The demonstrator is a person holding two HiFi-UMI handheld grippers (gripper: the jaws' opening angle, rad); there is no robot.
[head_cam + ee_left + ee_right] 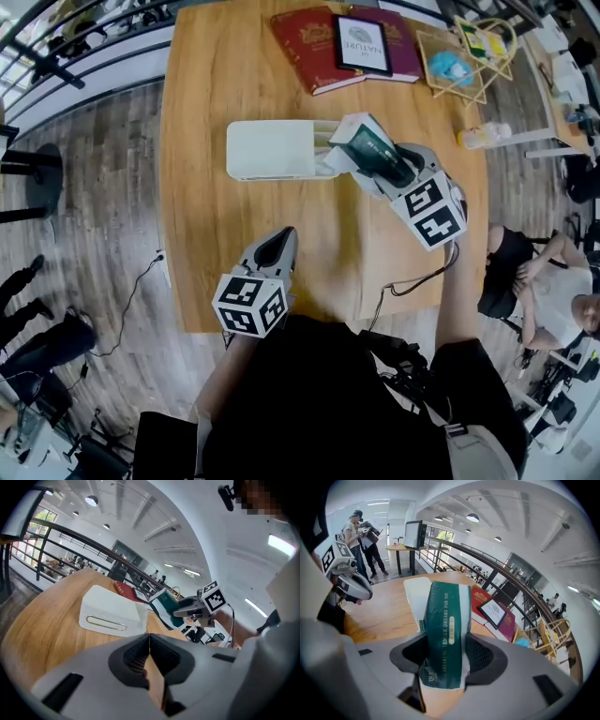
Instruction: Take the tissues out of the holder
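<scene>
Wood-plank flooring and a railing frame a pale wooden desk [211, 262]. At its near left edge the left tongs [279, 242] hover with their jaws pressed together on nothing, well apart from the work. Further in lies the white holder [270, 150], long side toward the person, its open end facing right. At that mouth sits the green tissue pack [444, 620], tilted up and mostly drawn clear. Whether its far end is fully out cannot be told. The right tongs [382, 161] are clamped across the pack's near end, one pad on each broad face. To finish well, the pull should probably run straight along the holder's length, level with the mouth, so the soft wrapper does not snag. Bracing the holder with the idle left tongs would likely stop it sliding along.
</scene>
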